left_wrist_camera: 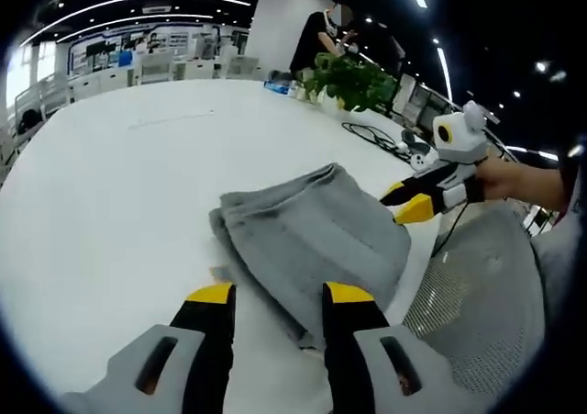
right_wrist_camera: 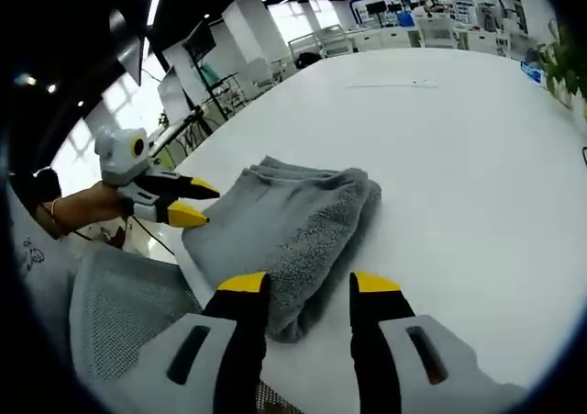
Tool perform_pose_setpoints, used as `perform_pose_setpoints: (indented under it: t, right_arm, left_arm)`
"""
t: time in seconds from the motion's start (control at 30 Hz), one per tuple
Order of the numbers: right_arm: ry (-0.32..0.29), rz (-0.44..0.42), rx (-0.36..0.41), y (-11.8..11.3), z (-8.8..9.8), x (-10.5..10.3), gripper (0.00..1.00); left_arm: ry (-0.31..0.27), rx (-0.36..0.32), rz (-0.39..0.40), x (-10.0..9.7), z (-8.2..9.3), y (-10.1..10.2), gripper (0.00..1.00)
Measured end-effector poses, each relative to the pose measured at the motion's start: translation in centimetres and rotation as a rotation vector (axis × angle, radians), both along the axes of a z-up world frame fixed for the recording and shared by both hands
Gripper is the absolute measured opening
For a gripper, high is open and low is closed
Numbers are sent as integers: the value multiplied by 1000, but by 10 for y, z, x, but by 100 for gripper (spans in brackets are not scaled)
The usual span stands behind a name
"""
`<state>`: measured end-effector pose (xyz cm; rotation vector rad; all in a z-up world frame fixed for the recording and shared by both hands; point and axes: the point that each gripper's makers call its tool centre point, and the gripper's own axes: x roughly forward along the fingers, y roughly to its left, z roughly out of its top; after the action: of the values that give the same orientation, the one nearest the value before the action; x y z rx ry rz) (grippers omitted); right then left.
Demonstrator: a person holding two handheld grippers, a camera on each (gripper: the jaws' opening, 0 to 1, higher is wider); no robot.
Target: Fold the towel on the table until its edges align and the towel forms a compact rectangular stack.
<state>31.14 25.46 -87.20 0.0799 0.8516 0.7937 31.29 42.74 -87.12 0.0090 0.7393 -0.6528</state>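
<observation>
Left gripper [left_wrist_camera: 278,295]: jaws parted, nothing held, tips at near edge of folded grey towel [left_wrist_camera: 312,235]. Right gripper [right_wrist_camera: 310,285]: jaws parted, nothing held, towel corner just ahead between tips. Towel lies bunched on white table [left_wrist_camera: 119,184]. Mesh chair [left_wrist_camera: 481,276] beside table edge.

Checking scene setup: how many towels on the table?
1. A grey folded towel lies on the white table near its edge, between the left gripper and right gripper. More could be out of view.
</observation>
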Motion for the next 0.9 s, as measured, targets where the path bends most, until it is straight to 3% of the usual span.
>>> perform_pose_setpoints:
  t: [0.2,0.63,0.73,0.9]
  right_arm:
    - [2,1,-7,3,-3,6,34]
    - [60,-8,-5,10,-22,6,32]
    - [71,5,14,16,-22,5,27]
    - [64,9,1,16,-27,6,26]
  left_arm:
    - [-8,25,-9,10,-4,-2,38]
    - [47,26,-56,12,-22,-10,32]
    - [120,-23,-39,6,-27,-15,25]
    - [134,-26,-34,11,-32,-15,24]
